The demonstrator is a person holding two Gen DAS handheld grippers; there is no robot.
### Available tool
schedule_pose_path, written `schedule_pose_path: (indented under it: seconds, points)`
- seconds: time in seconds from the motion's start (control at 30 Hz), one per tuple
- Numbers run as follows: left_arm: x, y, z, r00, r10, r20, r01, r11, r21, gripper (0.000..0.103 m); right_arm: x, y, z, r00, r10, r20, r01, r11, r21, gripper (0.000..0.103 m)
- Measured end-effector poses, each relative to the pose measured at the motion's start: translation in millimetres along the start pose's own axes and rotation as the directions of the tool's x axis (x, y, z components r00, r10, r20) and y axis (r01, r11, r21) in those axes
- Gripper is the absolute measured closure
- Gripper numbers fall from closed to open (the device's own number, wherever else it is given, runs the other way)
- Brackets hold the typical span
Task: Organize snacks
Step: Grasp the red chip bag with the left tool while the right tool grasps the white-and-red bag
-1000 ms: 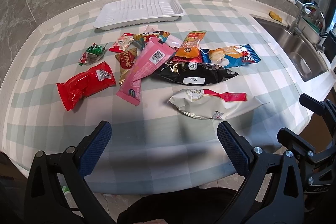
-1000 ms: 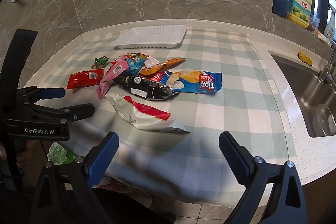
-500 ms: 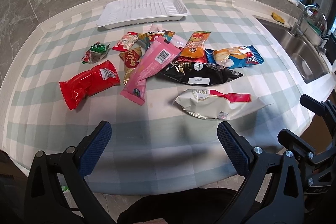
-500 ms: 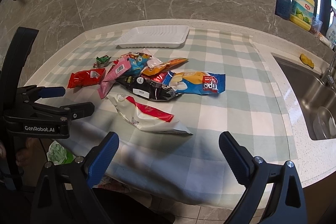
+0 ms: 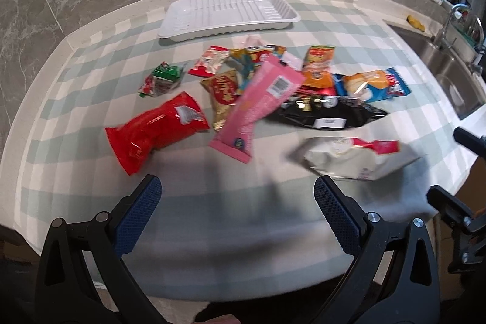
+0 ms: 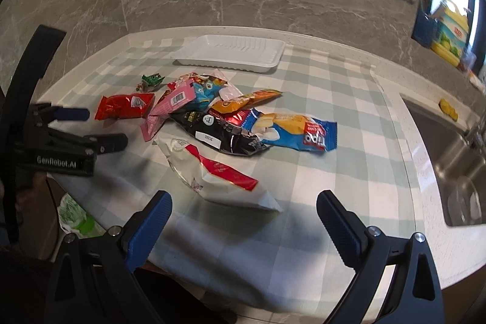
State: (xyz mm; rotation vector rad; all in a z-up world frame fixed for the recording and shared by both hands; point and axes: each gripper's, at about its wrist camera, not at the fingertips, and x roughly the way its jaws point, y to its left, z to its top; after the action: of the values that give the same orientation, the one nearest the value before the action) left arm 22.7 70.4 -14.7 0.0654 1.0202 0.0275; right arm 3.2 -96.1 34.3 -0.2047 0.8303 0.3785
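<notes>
A heap of snack packs lies mid-table on the checked cloth: a red bag [image 5: 155, 131], a long pink pack [image 5: 258, 104], a black bag [image 5: 328, 114], a blue and orange pack [image 5: 373, 84], a white and red bag [image 5: 352, 157] and a small green candy [image 5: 161, 78]. Behind them sits an empty white tray [image 5: 227, 12]. My left gripper [image 5: 237, 187] hovers open just short of the pink pack and red bag. My right gripper [image 6: 243, 202] is open above the white and red bag [image 6: 218, 175]. The tray [image 6: 231, 52] shows far back.
A steel sink [image 6: 455, 166] with a tap lies to the right, with bottles [image 6: 449, 32] on the ledge behind it. A marble wall backs the counter. The left gripper's body [image 6: 60, 138] stands at the table's left edge. Bare cloth [image 6: 349, 81] stretches right of the heap.
Both grippers have moved forward toward the snack heap, so the packs now look larger and nearer. Both stay open. No snack has shifted.
</notes>
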Motion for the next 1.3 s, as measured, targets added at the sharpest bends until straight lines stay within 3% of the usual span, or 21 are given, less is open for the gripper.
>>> schedule_pose_path:
  seconds: [0.2, 0.27, 0.43, 0.6, 0.83, 1.0, 1.07, 1.17, 1.3]
  points:
    - [20.0, 27.6, 12.0, 0.999, 0.051, -0.008, -0.050, 0.994, 0.092, 0.001, 17.0, 22.9, 10.1, 1.000, -0.028, -0.009, 0.026, 0.987, -0.160, 0.005]
    - [26.9, 35.5, 16.5, 0.998, 0.064, -0.010, -0.062, 0.989, 0.137, 0.001, 27.5, 37.6, 14.2, 0.999, -0.039, -0.013, 0.035, 0.966, -0.256, 0.005]
    - [49.8, 56.4, 28.7, 0.997, 0.073, -0.035, -0.061, 0.965, 0.257, 0.001, 46.1, 54.7, 19.9, 0.998, -0.051, -0.039, 0.033, 0.932, -0.362, 0.006]
    - [75.1, 73.3, 40.2, 0.995, 0.054, -0.081, -0.022, 0.934, 0.355, 0.001, 69.4, 67.8, 25.4, 0.994, -0.043, -0.100, -0.004, 0.904, -0.427, 0.007]
    - [114.6, 86.6, 54.2, 0.987, 0.052, -0.150, 0.027, 0.876, 0.481, 0.000, 90.0, 72.5, 29.7, 0.984, -0.035, -0.176, -0.047, 0.895, -0.443, 0.017]
    - [126.8, 95.2, 64.8, 0.981, -0.025, -0.195, 0.123, 0.850, 0.511, 0.000, 103.5, 79.5, 31.0, 0.972, -0.043, -0.229, -0.068, 0.888, -0.455, 0.027]
    - [133.3, 102.6, 69.5, 0.972, -0.071, -0.225, 0.176, 0.854, 0.490, 0.000, 106.3, 80.6, 30.8, 0.970, -0.046, -0.240, -0.071, 0.888, -0.455, 0.034]
    - [152.0, 123.0, 79.4, 0.931, -0.182, -0.317, 0.299, 0.877, 0.376, 0.000, 109.5, 80.3, 32.4, 0.966, -0.034, -0.258, -0.086, 0.892, -0.443, 0.037]
    - [159.0, 127.1, 84.1, 0.926, -0.188, -0.326, 0.312, 0.870, 0.383, 0.000, 111.2, 77.8, 34.4, 0.960, -0.026, -0.280, -0.098, 0.902, -0.421, 0.037]
